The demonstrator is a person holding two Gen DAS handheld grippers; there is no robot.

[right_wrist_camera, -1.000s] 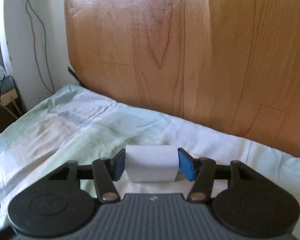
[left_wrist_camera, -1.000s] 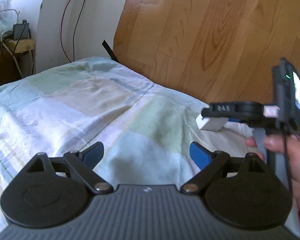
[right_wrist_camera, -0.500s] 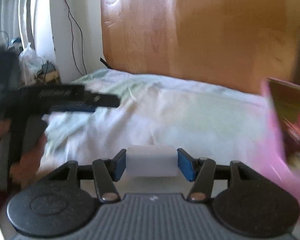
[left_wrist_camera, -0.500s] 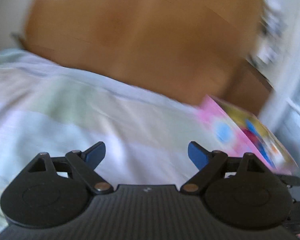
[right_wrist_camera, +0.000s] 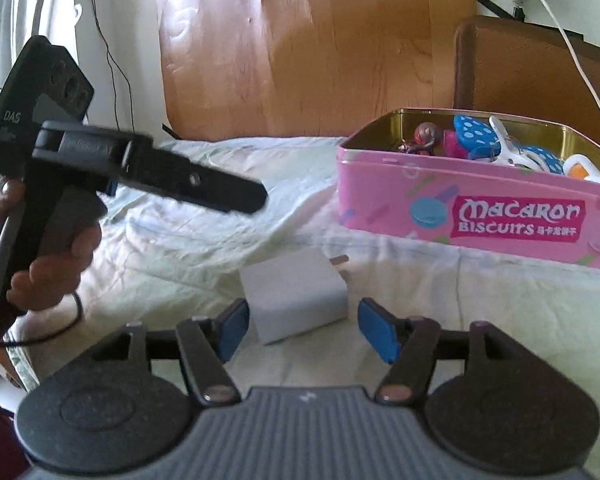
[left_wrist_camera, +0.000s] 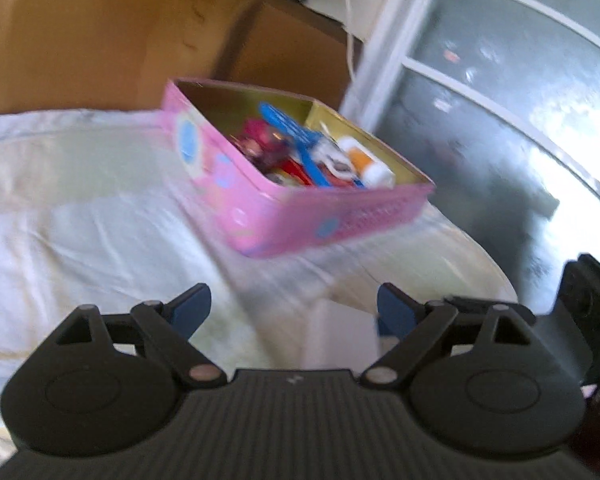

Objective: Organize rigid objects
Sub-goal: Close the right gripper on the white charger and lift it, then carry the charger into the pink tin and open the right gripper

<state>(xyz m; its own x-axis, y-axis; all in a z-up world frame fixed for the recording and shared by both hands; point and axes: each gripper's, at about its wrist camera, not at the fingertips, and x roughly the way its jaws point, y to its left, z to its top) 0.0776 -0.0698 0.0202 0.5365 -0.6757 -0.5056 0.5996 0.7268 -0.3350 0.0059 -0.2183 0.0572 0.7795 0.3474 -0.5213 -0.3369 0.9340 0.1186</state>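
Note:
A white charger block [right_wrist_camera: 296, 296] lies on the pale bedsheet [right_wrist_camera: 180, 248], prongs toward the tin. My right gripper [right_wrist_camera: 306, 330] is opening; the charger sits between its blue pads with a gap at the right pad. An open pink biscuit tin [right_wrist_camera: 380, 200] stands just beyond, holding several small items such as blue clips and a white-and-orange tube. My left gripper [left_wrist_camera: 294, 312] is open and holds nothing; it faces the tin [left_wrist_camera: 260, 208], with the blurred charger [left_wrist_camera: 340, 336] lower down. In the right wrist view a hand holds that left gripper [right_wrist_camera: 252, 198] at the left.
A wooden headboard [right_wrist_camera: 300, 40] runs behind the bed. A brown cabinet [right_wrist_camera: 520, 64] with white cables stands behind the tin. Glass door panels [left_wrist_camera: 500, 120] lie past the bed's right edge [left_wrist_camera: 492, 272]. Dark cables [right_wrist_camera: 112, 60] hang on the left wall.
Both views swung right from the headboard to the pink tin. The right gripper's jaws parted and the white charger now lies on the sheet. The left gripper stayed open.

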